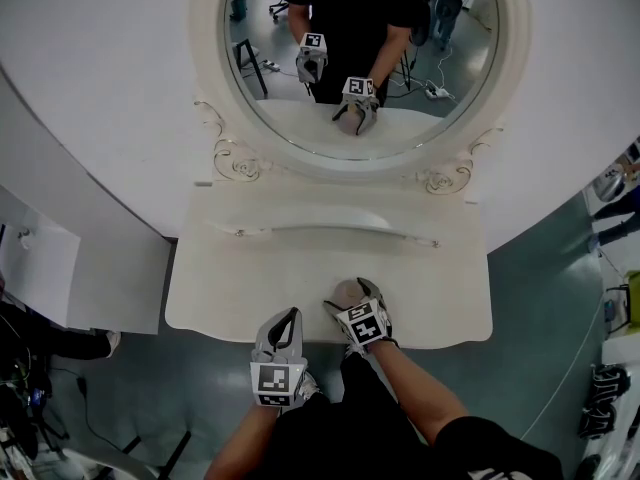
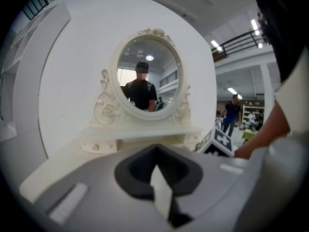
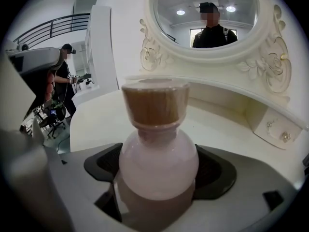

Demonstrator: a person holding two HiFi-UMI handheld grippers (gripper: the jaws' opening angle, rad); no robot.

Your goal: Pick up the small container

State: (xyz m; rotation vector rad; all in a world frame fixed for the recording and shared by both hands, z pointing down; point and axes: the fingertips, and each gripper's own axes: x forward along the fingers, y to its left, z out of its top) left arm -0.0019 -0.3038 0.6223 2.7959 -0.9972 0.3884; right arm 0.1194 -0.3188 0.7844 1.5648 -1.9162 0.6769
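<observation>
The small container [image 3: 158, 163] is a round pale pink jar with a tan cork-like lid, standing near the front edge of the cream dressing table [image 1: 230, 288]. In the head view the jar [image 1: 346, 291] shows only partly, between the fingers of my right gripper [image 1: 350, 298]. The right gripper [image 3: 159, 180] is open wide, its dark pads flanking the jar's belly on both sides. My left gripper [image 1: 291, 315] hangs just off the table's front edge, left of the right one, shut and with nothing in it [image 2: 157, 170].
An oval mirror [image 1: 360, 58] in an ornate cream frame rises behind a raised ledge [image 1: 320, 230] with small drawer knobs [image 3: 277, 129]. A white curved wall backs the table. Grey floor lies around it, with people and furniture farther off.
</observation>
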